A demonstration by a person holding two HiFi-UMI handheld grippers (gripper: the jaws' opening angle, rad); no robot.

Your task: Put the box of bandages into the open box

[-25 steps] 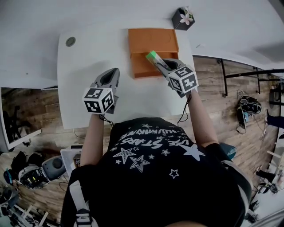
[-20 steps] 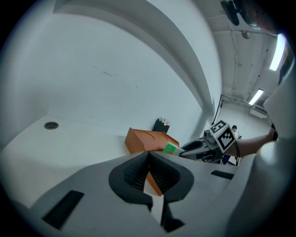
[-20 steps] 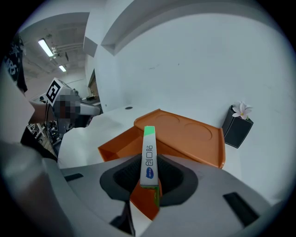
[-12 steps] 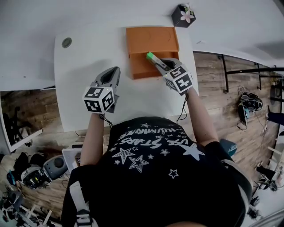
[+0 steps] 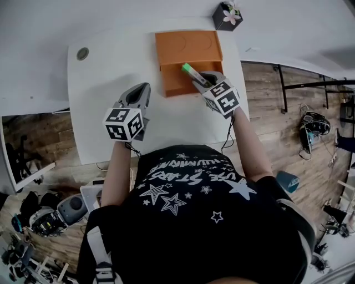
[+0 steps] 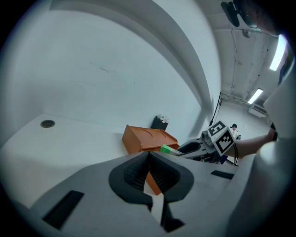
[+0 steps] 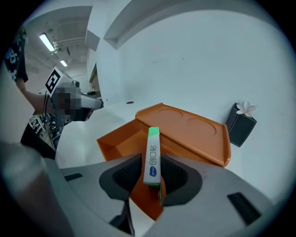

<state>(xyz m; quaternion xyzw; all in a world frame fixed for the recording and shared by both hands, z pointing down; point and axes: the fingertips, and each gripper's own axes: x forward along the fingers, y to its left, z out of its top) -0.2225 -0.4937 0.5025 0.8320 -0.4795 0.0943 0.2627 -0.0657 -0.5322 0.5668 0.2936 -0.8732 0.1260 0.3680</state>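
Note:
The orange open box (image 5: 180,77) lies at the back of the white table (image 5: 105,72), its lid (image 5: 186,45) folded away behind it. My right gripper (image 5: 201,82) is shut on the slim white bandage box with a green end (image 5: 189,71), holding it over the box's open tray. In the right gripper view the bandage box (image 7: 152,156) stands on edge between the pads, above the orange tray (image 7: 122,139). My left gripper (image 5: 140,95) hovers over the table left of the orange box, shut with nothing in it (image 6: 149,176).
A small black pot with a pink flower (image 5: 226,16) stands at the table's back right corner. A round cable grommet (image 5: 82,53) sits at the back left. The table's right edge drops to a wooden floor (image 5: 272,111).
My right gripper has carried the bandage box a little further back and left, over the orange tray. The left gripper has stayed put.

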